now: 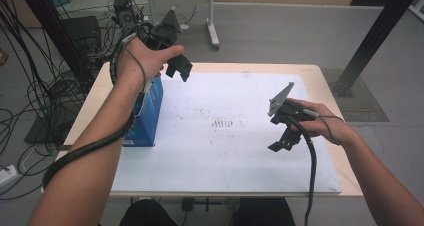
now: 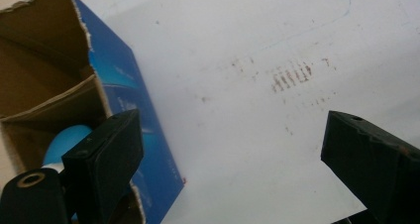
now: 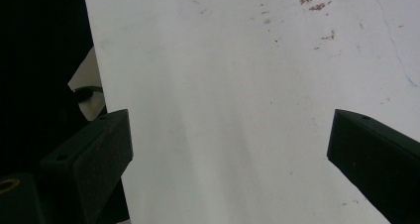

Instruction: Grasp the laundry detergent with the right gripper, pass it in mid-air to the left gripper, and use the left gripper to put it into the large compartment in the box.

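Blue cardboard, torn along its top edge: the box point(image 1: 148, 117) stands upright at the left edge of the white sheet point(image 1: 225, 151) on the worktop point(image 1: 330, 81). My left hand-held gripper point(image 1: 179, 69) hovers above the box's far end, jaws wide with nothing between them. In the left gripper view the box point(image 2: 124, 85) is open at the top, brown inside with a divider, and something pale blue point(image 2: 67, 140) lies in the near compartment just behind one jaw. My right hand-held gripper point(image 1: 284, 142) hangs over the sheet's right part, well apart from the box, jaws wide and empty. Brownish marks point(image 1: 222, 122) stain the sheet's middle.
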### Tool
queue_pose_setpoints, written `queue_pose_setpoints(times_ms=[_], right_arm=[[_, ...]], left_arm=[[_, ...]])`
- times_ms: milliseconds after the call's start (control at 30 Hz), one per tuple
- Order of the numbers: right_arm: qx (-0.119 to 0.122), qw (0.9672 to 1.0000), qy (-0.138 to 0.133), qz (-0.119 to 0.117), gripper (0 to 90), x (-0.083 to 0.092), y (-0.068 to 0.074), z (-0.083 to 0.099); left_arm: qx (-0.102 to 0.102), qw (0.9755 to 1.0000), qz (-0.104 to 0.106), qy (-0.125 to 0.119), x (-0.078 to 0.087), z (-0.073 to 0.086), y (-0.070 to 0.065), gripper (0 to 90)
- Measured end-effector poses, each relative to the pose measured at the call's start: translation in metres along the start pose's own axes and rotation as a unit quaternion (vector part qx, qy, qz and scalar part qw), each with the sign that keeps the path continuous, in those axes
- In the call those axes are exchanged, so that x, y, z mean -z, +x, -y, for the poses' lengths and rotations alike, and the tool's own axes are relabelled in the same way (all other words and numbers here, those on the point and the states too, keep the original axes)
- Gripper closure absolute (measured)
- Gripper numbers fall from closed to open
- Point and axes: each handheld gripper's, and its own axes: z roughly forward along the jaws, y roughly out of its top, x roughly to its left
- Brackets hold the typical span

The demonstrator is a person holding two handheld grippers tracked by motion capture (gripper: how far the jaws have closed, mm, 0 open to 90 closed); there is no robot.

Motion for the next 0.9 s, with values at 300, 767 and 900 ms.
queue_pose_setpoints(times_ms=[300,767,900], right_arm=[[-0.018,0.9998,-0.001,0.004,3.2,0.007,-0.007,0.002],[-0.033,0.9993,-0.002,0.017,3.2,0.038,-0.021,-0.006],[-0.035,0.9991,-0.002,0.023,3.1,0.048,-0.023,-0.009]], left_arm=[[-0.017,0.9997,0.016,0.008,-0.034,-0.002,-0.013,10.3],[-0.044,0.9984,0.033,0.014,-0.081,-0.010,-0.036,11.1],[-0.049,0.9981,0.033,0.015,-0.095,-0.011,-0.039,11.6]])
